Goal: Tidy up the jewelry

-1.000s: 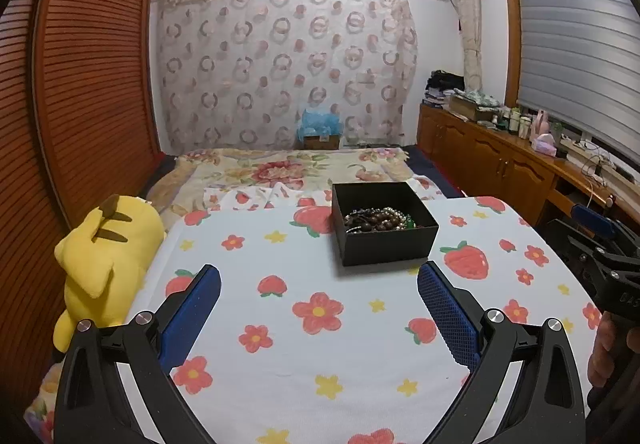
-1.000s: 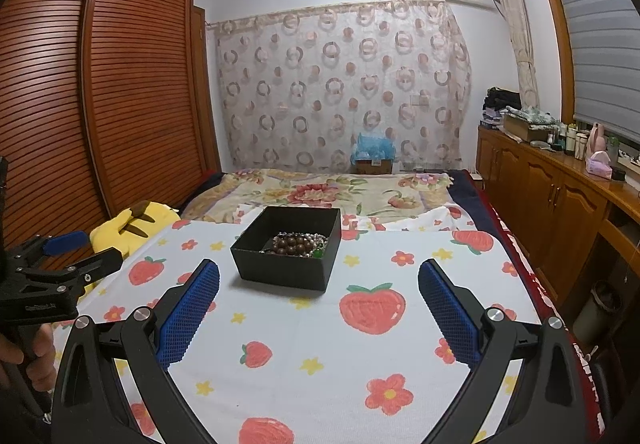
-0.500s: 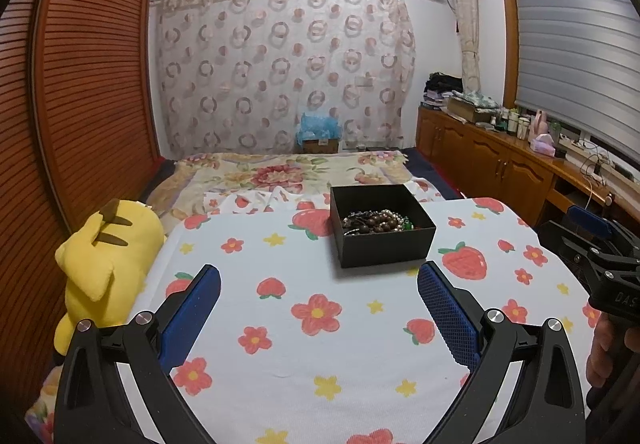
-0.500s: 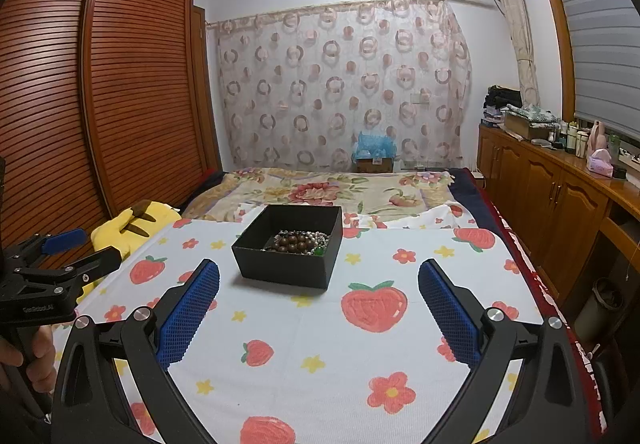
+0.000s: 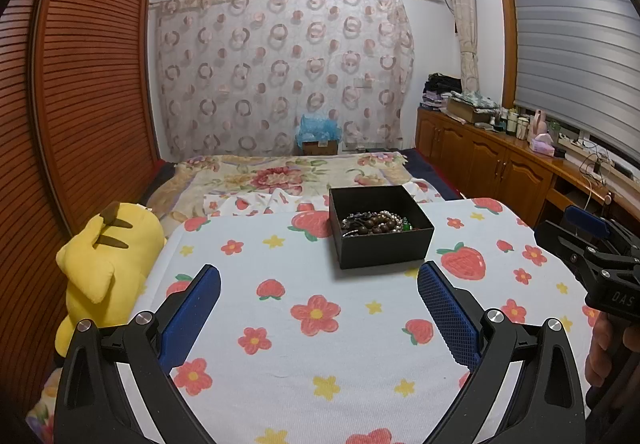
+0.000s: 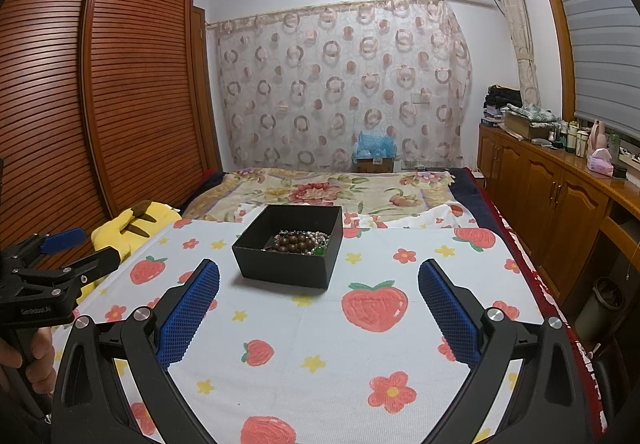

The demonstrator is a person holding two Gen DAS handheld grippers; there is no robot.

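Note:
A black open box [image 5: 404, 248] stands on the strawberry-and-flower cloth [image 5: 320, 356]; it also shows in the right wrist view [image 6: 280, 268]. Inside lies a tangle of jewelry [image 5: 374, 223]: brown wooden beads, pearls and a green piece, also seen in the right wrist view [image 6: 302, 242]. My left gripper [image 5: 319, 288] is open and empty, short of the box and to its left. My right gripper [image 6: 319, 284] is open and empty, just short of the box. Each gripper shows at the edge of the other's view, the right [image 5: 592, 244] and the left [image 6: 52, 256].
A yellow plush toy [image 5: 104, 264] lies at the cloth's left edge beside the brown slatted wardrobe [image 5: 80, 104]. A floral quilt [image 5: 288, 176] covers the bed beyond. Wooden cabinets [image 6: 560, 204] with bottles run along the right wall.
Both views have shifted slightly; the box sits a little higher in the frames. Both grippers stay open and empty.

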